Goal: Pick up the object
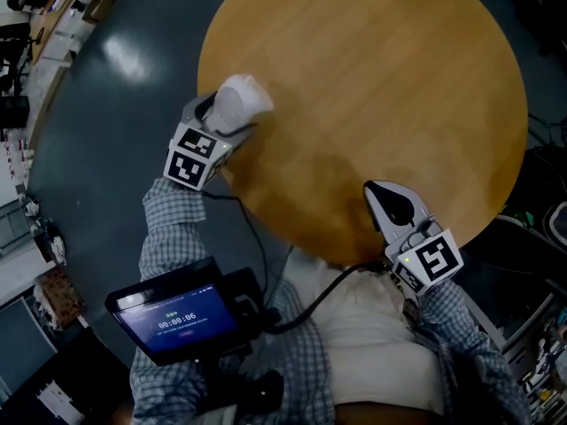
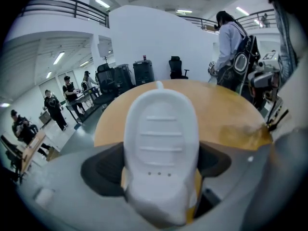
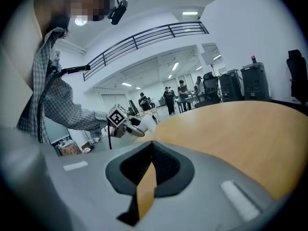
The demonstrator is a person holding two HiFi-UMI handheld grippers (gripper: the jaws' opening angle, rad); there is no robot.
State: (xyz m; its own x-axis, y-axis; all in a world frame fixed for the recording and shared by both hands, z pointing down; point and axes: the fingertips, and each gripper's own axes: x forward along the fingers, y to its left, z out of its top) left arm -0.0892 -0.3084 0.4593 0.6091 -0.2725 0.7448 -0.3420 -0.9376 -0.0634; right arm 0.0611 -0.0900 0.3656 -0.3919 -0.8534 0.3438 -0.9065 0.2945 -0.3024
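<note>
At the table's (image 1: 372,78) edge nearest the person, left side, the left gripper (image 1: 221,115) is clamped on one white moulded object (image 1: 241,98) — jaws spread to its width, a pad on each flank, object over the rim. On the right side of that edge, the right gripper (image 1: 376,189) is pinched together, empty.

Count: two grippers, one object, one table.

Only the left gripper view shows the object's four ridges (image 2: 161,134) and three dots (image 2: 159,173).
</note>
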